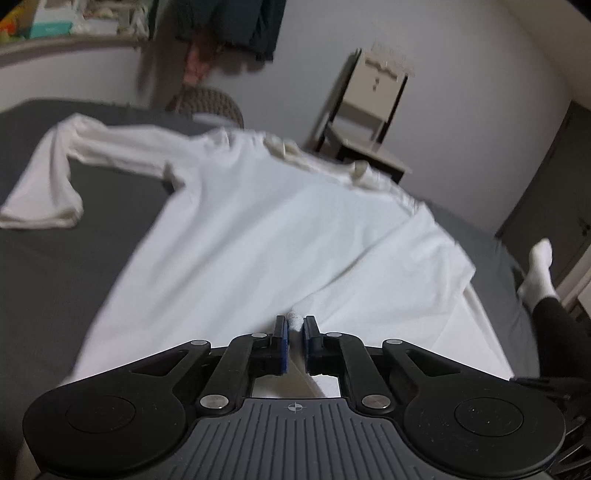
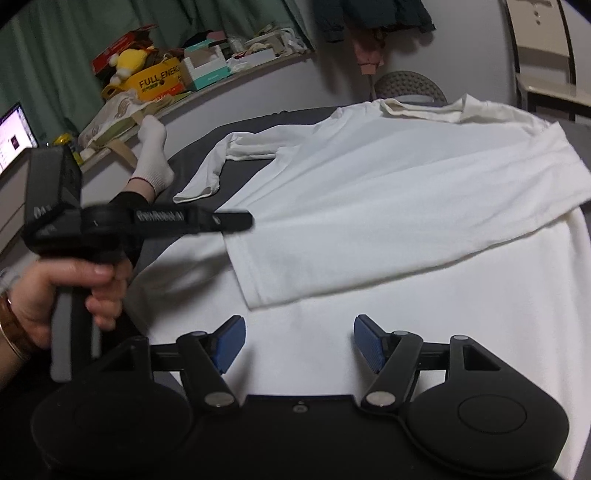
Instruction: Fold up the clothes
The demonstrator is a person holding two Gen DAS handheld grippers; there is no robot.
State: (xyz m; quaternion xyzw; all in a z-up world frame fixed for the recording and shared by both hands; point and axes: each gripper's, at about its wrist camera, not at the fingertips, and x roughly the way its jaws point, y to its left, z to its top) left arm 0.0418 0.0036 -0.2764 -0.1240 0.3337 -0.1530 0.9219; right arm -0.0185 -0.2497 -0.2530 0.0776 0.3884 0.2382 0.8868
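Where grey bed (image 1: 55, 277) lies, white shirt (image 1: 258, 229) spread.

Grey bed sheet (image 1: 55, 266) covers the work surface. Beige chair (image 1: 373, 110) stands against the wall beyond it. Dark garments (image 2: 373, 18) hang on the wall. Cluttered ledge (image 2: 236, 79) holds a yellow box (image 2: 159, 83), a yellow plush toy (image 2: 129, 61) and a teal box (image 2: 207, 68). Lit laptop screen (image 2: 13, 136) at far left.

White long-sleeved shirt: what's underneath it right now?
The white long-sleeved shirt lies on a dark grey bed cover; its near part overlaps a white sheet. Whatever is directly beneath the shirt's middle is covered.
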